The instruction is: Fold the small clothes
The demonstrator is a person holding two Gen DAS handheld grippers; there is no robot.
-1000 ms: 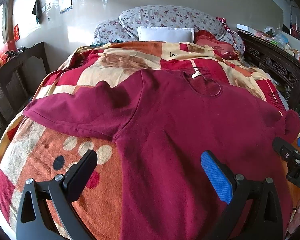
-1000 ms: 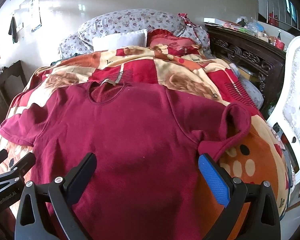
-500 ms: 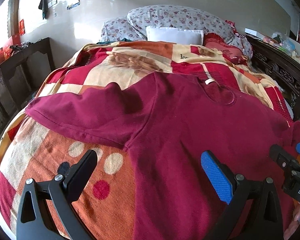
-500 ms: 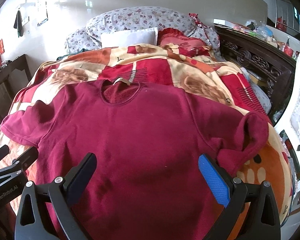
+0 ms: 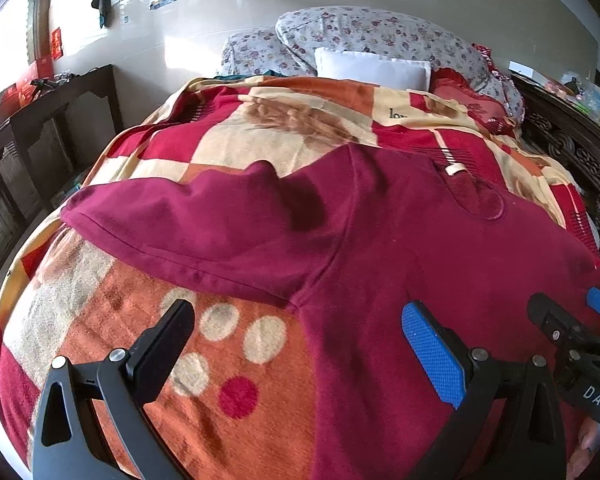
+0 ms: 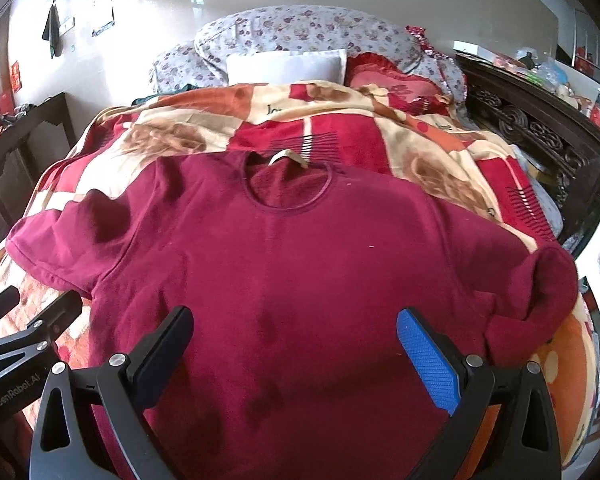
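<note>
your left gripper (image 5: 296, 344) hangs spread wide and empty at 7 o'clock, over the armpit of the maroon shirt (image 6: 300, 264), which lies flat, face up, on the patterned blanket (image 5: 228, 140). your right gripper (image 6: 294, 344) gapes empty at 6 o'clock. the knit looks soft and limp, so pinch the sleeve cuff (image 5: 80, 216) at 9 o'clock, on the hem.

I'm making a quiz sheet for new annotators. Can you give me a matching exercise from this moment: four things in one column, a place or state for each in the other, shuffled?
Things:
1. maroon shirt
2. white pillow
3. shirt's right sleeve
4. left gripper

Descriptions:
A. bunched up near the bed's edge
B. open, holding nothing
C. spread front-up on the blanket
D. propped against floral pillows at the bed's head

Pairs: 1-C, 2-D, 3-A, 4-B
</note>
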